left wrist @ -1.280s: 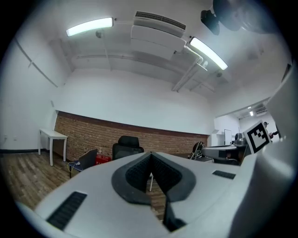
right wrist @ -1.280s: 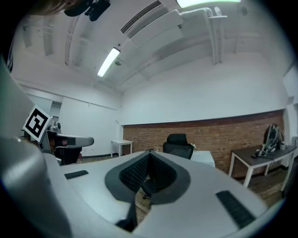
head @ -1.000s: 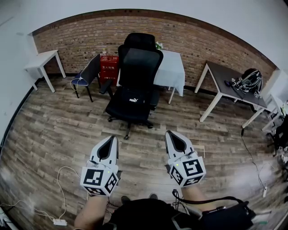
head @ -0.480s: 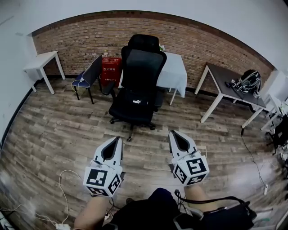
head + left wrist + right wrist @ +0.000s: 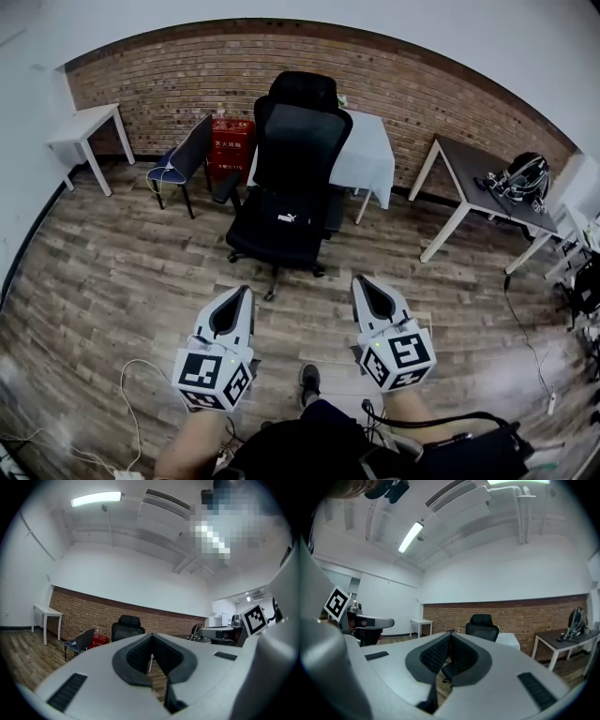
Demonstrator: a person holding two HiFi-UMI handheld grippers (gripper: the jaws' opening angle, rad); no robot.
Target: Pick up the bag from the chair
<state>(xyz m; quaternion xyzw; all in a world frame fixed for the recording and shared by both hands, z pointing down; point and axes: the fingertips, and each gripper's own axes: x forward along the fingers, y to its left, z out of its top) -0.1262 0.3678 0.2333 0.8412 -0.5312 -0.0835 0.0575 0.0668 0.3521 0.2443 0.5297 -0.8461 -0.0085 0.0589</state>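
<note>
A black office chair (image 5: 289,178) stands in the middle of the room, ahead of both grippers. On its seat lies something black with a small white logo (image 5: 287,217); I cannot tell it apart from the cushion. My left gripper (image 5: 243,292) and right gripper (image 5: 360,281) are held side by side over the wooden floor, well short of the chair, both shut and empty. In the left gripper view the shut left gripper (image 5: 152,637) points level toward the chair (image 5: 126,626). The right gripper view shows the shut right gripper (image 5: 451,635) and the chair (image 5: 483,625) beyond it.
A small dark chair (image 5: 184,155) with a blue thing (image 5: 165,172) on its seat stands at the left, beside a red crate (image 5: 232,142). A white-covered table (image 5: 369,155) is behind the office chair. A backpack (image 5: 523,174) lies on the dark table (image 5: 478,169). Cables (image 5: 131,375) trail on the floor.
The office chair sits slightly nearer and more central in the head view. Both grippers have drifted a little lower in the picture, still shut. A shoe has come into view between them.
</note>
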